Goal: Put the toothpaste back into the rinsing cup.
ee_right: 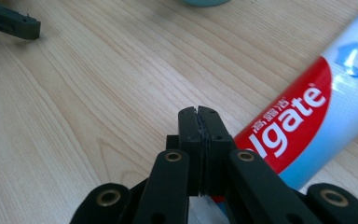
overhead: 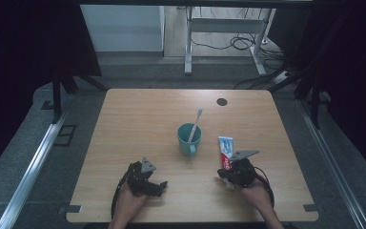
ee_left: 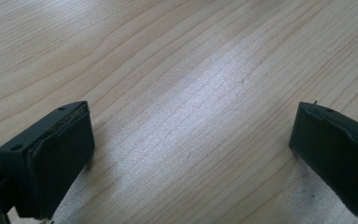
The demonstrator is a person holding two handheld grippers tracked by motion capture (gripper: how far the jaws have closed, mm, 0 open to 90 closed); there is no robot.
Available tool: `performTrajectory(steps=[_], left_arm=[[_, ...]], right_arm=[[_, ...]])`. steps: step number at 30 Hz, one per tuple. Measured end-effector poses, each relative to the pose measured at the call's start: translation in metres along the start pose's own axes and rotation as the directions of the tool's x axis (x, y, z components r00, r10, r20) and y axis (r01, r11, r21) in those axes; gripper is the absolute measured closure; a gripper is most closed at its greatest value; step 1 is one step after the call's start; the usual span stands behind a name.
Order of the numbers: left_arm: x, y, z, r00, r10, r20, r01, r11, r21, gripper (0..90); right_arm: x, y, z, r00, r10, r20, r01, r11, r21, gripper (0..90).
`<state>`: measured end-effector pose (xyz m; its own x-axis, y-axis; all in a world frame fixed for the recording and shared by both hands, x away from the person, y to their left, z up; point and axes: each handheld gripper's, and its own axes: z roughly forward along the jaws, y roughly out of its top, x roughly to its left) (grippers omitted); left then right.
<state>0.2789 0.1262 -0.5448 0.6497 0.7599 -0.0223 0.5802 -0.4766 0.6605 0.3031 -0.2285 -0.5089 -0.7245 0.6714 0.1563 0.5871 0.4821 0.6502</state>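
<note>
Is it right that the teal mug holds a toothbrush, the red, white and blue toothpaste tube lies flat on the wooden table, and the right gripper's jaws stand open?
Not quite: the right gripper is shut, jaws pressed together with nothing between, as the right gripper view shows. The rest holds.

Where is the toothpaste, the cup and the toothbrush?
toothpaste [ee_right: 303, 121], right gripper view, on the red part of the tube.
cup [overhead: 188, 140], high view, on its teal outer wall.
toothbrush [overhead: 196, 120], high view, on the handle above the cup's rim.
</note>
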Motion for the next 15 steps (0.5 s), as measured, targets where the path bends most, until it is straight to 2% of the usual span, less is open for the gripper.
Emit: performTrajectory(steps=[7, 15], left_arm=[[0.000, 0.000, 0.000, 1.0000, -0.003, 0.000, 0.003, 1.0000, -0.002, 0.0], [0.000, 0.000, 0.000, 1.0000, -0.003, 0.000, 0.003, 1.0000, -0.003, 0.0]], right_arm=[[-0.007, -0.007, -0.007, 0.9997, 0.022, 0.007, -0.022, 1.000, 0.000, 87.6], [-0.020, -0.017, -0.020, 0.9978, 0.054, 0.038, -0.054, 0.999, 0.004, 87.6]])
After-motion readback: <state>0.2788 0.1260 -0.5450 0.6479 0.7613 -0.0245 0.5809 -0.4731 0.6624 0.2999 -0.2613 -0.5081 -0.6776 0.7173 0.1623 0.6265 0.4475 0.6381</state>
